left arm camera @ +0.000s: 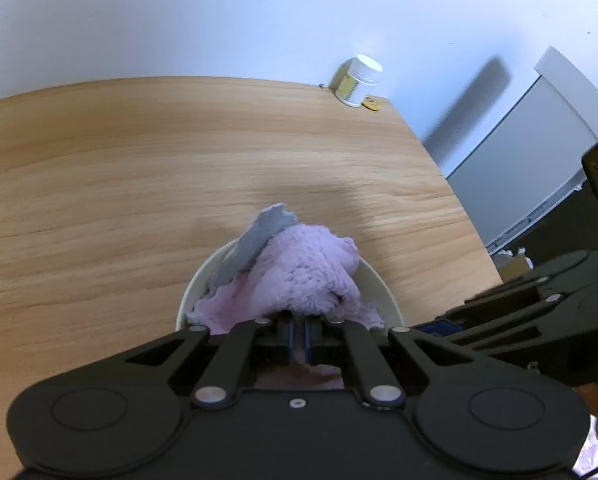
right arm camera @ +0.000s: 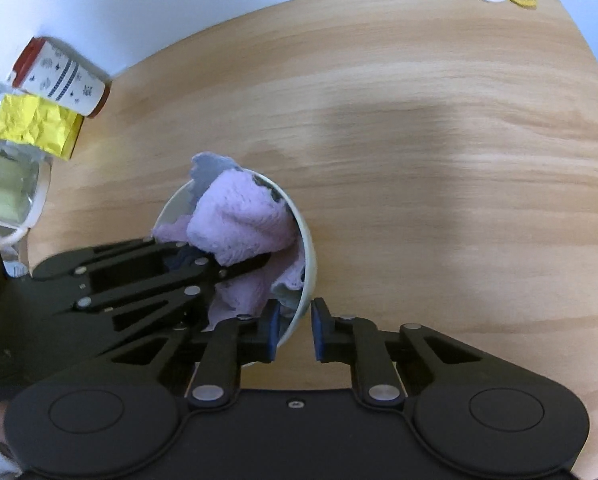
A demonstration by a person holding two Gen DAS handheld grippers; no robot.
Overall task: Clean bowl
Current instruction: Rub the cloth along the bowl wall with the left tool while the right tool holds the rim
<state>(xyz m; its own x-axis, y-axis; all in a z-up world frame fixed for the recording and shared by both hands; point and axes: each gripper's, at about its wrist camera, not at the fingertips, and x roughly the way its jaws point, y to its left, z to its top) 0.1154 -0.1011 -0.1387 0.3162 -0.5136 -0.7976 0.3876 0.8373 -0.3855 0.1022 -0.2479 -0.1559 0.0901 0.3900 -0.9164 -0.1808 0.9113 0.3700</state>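
Left wrist view puts the bowl (left arm camera: 383, 292) on the table (left arm camera: 139, 168), nearer its front edge than the back, with a pink cloth (left arm camera: 311, 272) bunched inside it and the left gripper (left arm camera: 297, 340) pinched tight on that cloth. Right gripper (right arm camera: 295, 330) straddles the bowl's rim, fingers close but with a gap showing on the outer side. I judge wiping goes best if the right one firms its hold while the cloth sweeps the inner wall.
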